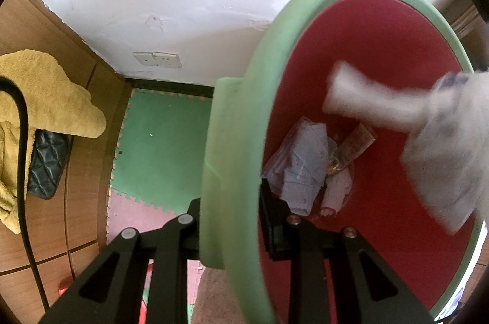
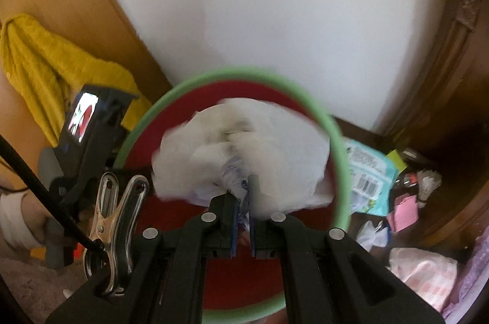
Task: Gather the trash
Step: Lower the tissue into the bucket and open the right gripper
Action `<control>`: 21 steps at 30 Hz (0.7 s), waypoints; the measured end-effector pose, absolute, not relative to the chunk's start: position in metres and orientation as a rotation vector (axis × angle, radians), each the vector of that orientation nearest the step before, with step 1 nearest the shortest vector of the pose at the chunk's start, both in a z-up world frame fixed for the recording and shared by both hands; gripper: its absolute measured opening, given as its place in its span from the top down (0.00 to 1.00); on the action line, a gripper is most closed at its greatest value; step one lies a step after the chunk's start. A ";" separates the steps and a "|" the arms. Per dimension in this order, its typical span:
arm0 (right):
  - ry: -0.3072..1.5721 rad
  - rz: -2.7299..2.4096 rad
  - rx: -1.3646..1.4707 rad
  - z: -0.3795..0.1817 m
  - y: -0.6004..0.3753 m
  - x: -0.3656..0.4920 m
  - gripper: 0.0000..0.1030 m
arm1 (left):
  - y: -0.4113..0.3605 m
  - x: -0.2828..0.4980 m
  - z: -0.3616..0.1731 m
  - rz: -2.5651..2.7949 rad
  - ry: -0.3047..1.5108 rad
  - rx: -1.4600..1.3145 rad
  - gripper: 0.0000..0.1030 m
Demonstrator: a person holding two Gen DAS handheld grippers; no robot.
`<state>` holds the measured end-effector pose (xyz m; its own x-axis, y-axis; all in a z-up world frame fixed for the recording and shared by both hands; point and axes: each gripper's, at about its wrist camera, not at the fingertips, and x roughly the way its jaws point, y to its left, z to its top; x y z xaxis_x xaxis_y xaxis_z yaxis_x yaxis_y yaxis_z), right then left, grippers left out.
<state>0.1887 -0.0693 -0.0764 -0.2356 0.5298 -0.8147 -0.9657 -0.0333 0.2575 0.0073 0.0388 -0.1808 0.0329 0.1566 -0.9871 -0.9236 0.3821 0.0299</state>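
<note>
A red bin with a green rim point(image 1: 232, 159) fills the right of the left wrist view. My left gripper point(image 1: 232, 220) is shut on that rim, one finger outside and one inside. At the bin's bottom lie crumpled wrappers point(image 1: 302, 165). A blurred white plastic bag point(image 1: 440, 140) hangs over the bin's mouth from the right. In the right wrist view my right gripper point(image 2: 243, 202) is shut on this white plastic bag point(image 2: 244, 153), above the bin's green rim point(image 2: 339, 159). The left gripper's body point(image 2: 85, 137) shows at the left, held by a hand.
More trash lies on the floor at the right: a light blue packet point(image 2: 366, 171), pink paper point(image 2: 403, 208), a white wad point(image 2: 373, 232). A yellow garment point(image 1: 45, 104) drapes over wooden furniture on the left. Green and pink foam mats point(image 1: 162, 140) cover the floor by the white wall.
</note>
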 end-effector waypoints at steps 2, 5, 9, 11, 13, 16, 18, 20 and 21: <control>0.986 1.593 -0.639 -0.080 -0.069 0.183 0.94 | 0.039 0.007 -0.181 0.987 1.251 -0.806 0.76; 0.998 1.614 -0.654 -0.083 -0.068 0.178 0.92 | 0.039 0.007 -0.181 0.988 1.251 -0.805 0.76; 0.996 1.602 -0.662 -0.084 -0.068 0.177 0.78 | 0.039 0.007 -0.181 0.988 1.251 -0.805 0.76; 1.001 1.612 -0.652 -0.084 -0.069 0.178 0.77 | 0.039 0.007 -0.181 0.987 1.252 -0.806 0.76; 1.000 1.616 -0.642 -0.082 -0.070 0.178 0.73 | 0.039 0.007 -0.181 0.988 1.252 -0.806 0.76; 0.996 1.615 -0.623 -0.079 -0.070 0.181 0.69 | 0.039 0.006 -0.181 0.987 1.252 -0.806 0.76; 0.999 1.613 -0.602 -0.075 -0.071 0.184 0.69 | 0.039 0.007 -0.180 0.988 1.252 -0.805 0.76; 0.997 1.610 -0.584 -0.070 -0.072 0.187 0.69 | 0.039 0.006 -0.181 0.988 1.252 -0.806 0.76; 0.994 1.606 -0.577 -0.068 -0.073 0.189 0.69 | 0.039 0.007 -0.180 0.988 1.251 -0.806 0.76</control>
